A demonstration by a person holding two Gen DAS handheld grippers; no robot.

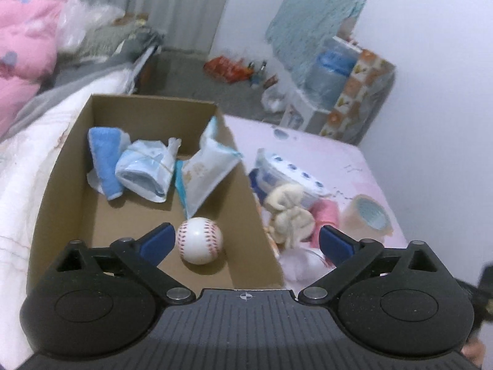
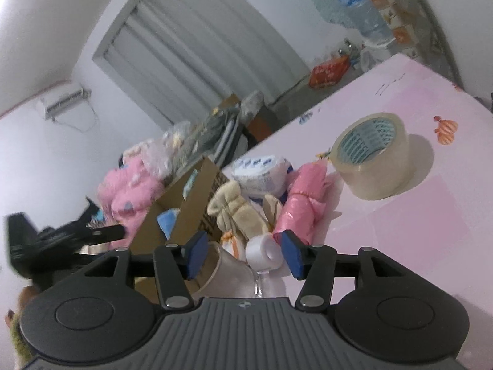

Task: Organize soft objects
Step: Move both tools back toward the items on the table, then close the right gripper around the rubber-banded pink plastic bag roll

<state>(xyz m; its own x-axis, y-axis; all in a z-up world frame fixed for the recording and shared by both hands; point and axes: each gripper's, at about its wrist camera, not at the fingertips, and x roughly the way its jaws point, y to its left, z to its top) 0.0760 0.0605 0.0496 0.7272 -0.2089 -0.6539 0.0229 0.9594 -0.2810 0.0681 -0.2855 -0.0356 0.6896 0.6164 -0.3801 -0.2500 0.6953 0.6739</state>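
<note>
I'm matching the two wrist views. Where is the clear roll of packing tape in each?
Left wrist: clear roll of packing tape at right, on the pink table.
Right wrist: the roll at upper right, same table.
Shared landmark: cream knotted cloth bundle beside the brown cardboard box.

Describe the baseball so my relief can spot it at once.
Look in the open cardboard box left of the pink table. The baseball lies on the box floor at its near end, apart from the packets: the only round thing there, white with red stitching.
</note>
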